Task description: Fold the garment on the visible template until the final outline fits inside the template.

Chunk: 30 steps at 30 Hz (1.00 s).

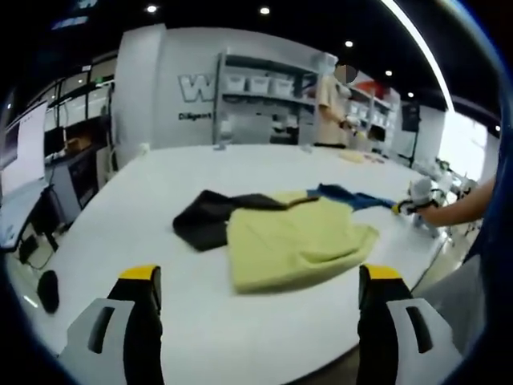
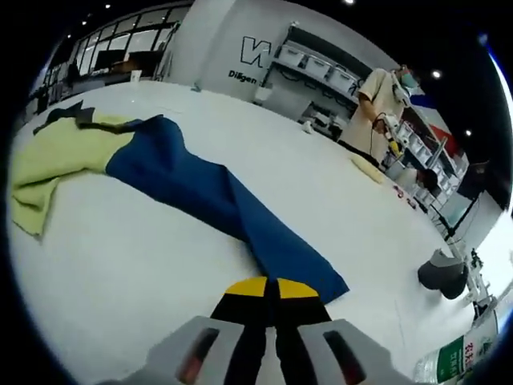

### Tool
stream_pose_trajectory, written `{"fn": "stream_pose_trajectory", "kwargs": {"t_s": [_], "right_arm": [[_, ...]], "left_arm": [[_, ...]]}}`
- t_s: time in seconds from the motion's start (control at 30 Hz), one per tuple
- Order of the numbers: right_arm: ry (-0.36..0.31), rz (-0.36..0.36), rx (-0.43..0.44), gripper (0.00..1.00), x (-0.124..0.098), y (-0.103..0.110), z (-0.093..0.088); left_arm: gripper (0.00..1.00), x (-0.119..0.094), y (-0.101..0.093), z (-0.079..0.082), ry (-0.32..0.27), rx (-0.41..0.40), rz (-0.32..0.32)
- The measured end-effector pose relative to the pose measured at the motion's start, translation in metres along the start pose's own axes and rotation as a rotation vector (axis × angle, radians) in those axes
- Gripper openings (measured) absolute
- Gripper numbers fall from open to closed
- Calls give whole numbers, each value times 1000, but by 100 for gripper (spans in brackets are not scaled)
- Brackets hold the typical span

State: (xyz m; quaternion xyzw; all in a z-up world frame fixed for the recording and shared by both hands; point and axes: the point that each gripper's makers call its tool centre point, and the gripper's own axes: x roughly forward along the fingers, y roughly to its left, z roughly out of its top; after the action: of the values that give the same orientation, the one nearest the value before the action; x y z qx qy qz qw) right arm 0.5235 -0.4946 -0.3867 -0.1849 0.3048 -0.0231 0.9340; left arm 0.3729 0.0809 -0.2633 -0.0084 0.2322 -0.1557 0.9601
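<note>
A garment lies on the white table (image 1: 144,208): yellow-green body (image 1: 292,241), black sleeve (image 1: 204,220) spread to the left, blue sleeve (image 1: 353,196) stretched out to the right. My left gripper (image 1: 256,281) hangs open well in front of it, jaws wide apart and nothing between them. In the right gripper view the blue sleeve (image 2: 200,188) runs flat from the yellow body (image 2: 56,164) towards me. My right gripper (image 2: 272,287) is shut on the edge of its cuff. That gripper (image 1: 410,204) also appears at the sleeve's end, held by a person's arm.
The table's near edge runs close under my left jaws. A small dark object (image 1: 48,290) sits left of the table. A grey object (image 2: 445,273) and a green-labelled bottle (image 2: 473,353) stand near the right edge. A person (image 2: 381,100) stands by shelves (image 1: 264,88) beyond.
</note>
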Motion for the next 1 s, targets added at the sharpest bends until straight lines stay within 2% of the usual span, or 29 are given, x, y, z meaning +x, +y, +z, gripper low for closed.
{"fn": "stream_pose_trajectory", "kwargs": {"t_s": [0.03, 0.07, 0.17, 0.3, 0.37, 0.43, 0.53, 0.67, 0.87, 0.93, 1.0], "right_arm": [[-13, -2, 14, 0, 0, -2, 3], [-41, -13, 66, 0, -2, -6, 10], [-94, -47, 110, 0, -6, -25, 27], [-147, -100, 244, 0, -5, -55, 47], [-165, -136, 357, 0, -1, -73, 54], [-184, -164, 426, 0, 3, -84, 61], [-173, -185, 534, 0, 19, -98, 58], [-154, -195, 543, 0, 38, -107, 54], [-110, -188, 533, 0, 48, -103, 50], [-104, -194, 526, 3, 52, -104, 47], [-68, -228, 503, 8, 49, -115, 35]], "left_arm": [[97, 0, 0, 0, 0, -1, 1], [97, 0, -1, 1, 1, 0, 2], [97, 1, -1, 0, 4, 1, 2], [97, 2, -3, 2, 3, 0, 4], [97, 3, 0, 1, 4, -1, 5], [97, 2, 1, 0, 7, 0, 8], [97, 1, 2, 1, 11, 0, 17], [97, 0, 4, 0, 20, -3, 34], [96, 0, 6, -2, 26, -14, 51], [96, 1, 5, -4, 30, -15, 52], [96, 3, 3, -5, 36, -11, 47]]}}
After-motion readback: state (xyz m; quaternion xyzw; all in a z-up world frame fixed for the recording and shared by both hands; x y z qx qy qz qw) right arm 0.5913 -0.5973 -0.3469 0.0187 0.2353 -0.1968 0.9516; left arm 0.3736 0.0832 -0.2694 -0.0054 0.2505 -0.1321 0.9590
